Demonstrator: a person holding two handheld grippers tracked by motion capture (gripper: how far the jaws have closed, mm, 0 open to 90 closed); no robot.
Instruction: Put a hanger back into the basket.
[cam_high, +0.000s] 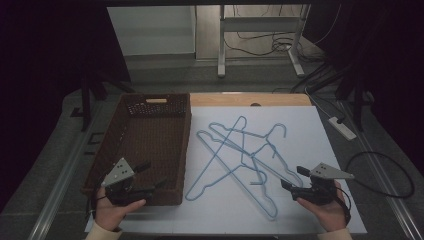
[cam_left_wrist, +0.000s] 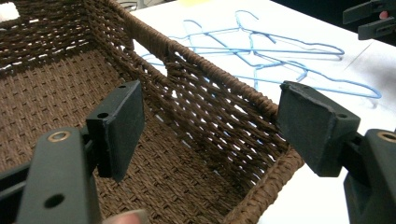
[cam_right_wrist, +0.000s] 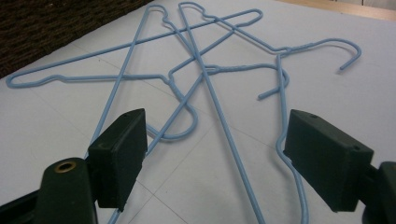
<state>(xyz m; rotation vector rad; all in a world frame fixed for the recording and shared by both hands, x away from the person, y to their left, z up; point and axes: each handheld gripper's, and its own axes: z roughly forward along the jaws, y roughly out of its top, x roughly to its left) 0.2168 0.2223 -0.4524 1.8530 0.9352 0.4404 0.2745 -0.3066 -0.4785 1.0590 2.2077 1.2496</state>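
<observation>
Landmark: the brown wicker basket (cam_high: 145, 145), empty, on the left half of the white table (cam_high: 310, 130).
Hangers: a tangle of blue wire hangers (cam_high: 240, 155) flat on the table just to the right of the basket, crossing one another, hooks pointing several ways; none in the basket yet.
Left gripper: left gripper (cam_high: 150, 177) hovers over the basket's near end, jaws spread wide, nothing between them; in the left gripper view its pads straddle the basket's right wall (cam_left_wrist: 219, 93).
Right gripper: right gripper (cam_high: 292, 179) sits low, well to the right of the basket at the pile's near right edge, jaws wide and empty, aimed along the hangers (cam_right_wrist: 205, 70).
Step in hand, as I read it: going in for a first hanger to move across to the basket.
Doing it well: pick the topmost wire, not one pinned under the others; close on a straight shoulder run or the twisted neck; lift slowly and watch for hooks snagging a neighbour; tilt the hanger to clear the basket's right wall.
Risk: thin wire lying flat can slip out of the pads.
</observation>
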